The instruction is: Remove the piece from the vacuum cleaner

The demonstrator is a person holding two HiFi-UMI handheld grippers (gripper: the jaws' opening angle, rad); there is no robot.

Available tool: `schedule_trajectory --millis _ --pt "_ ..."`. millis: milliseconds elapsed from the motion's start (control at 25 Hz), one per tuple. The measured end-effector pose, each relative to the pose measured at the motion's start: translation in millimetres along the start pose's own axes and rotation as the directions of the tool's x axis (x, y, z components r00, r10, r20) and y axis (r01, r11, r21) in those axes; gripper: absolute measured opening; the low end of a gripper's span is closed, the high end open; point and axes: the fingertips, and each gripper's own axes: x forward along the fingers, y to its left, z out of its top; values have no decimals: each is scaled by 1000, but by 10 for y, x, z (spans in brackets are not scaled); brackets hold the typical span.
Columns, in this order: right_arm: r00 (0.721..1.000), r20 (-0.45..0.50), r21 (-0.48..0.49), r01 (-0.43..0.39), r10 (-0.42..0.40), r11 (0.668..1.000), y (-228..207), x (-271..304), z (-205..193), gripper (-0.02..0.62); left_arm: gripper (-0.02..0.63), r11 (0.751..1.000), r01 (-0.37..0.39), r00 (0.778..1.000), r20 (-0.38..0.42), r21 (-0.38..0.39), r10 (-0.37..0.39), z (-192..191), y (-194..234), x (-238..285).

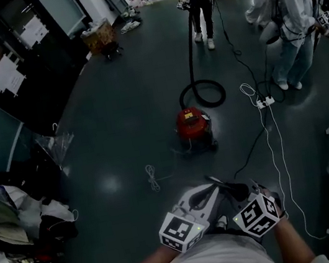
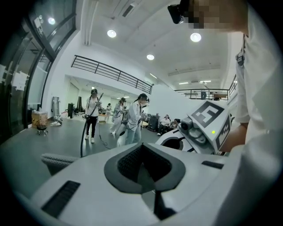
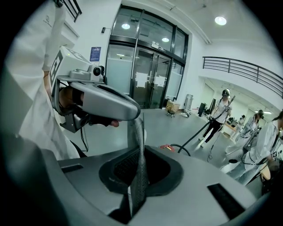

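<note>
1. The vacuum cleaner is seen on the floor, well apart from the left gripper and right gripper; nothing is judged removed yet.
2. Both sets of fingers are clenched, empty.

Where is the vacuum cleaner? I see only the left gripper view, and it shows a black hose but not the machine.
Observer: The head view shows the red vacuum cleaner standing on the dark floor, out in the open.
Operator: Where does the hose go?
Observer: The hose loops on the floor just behind the cleaner.
Operator: Does the right gripper hold something?
Observer: No; the right gripper view shows the right gripper with its fingers together, nothing between them.
</note>
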Motion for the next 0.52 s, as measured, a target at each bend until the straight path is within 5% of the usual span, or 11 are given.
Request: schedule_trajectory --millis 520 --pt "1000 -12 -21 5 -6 1000 -74 85 5 38 6 1000 3 1000 0 -5 -3 6 108 51"
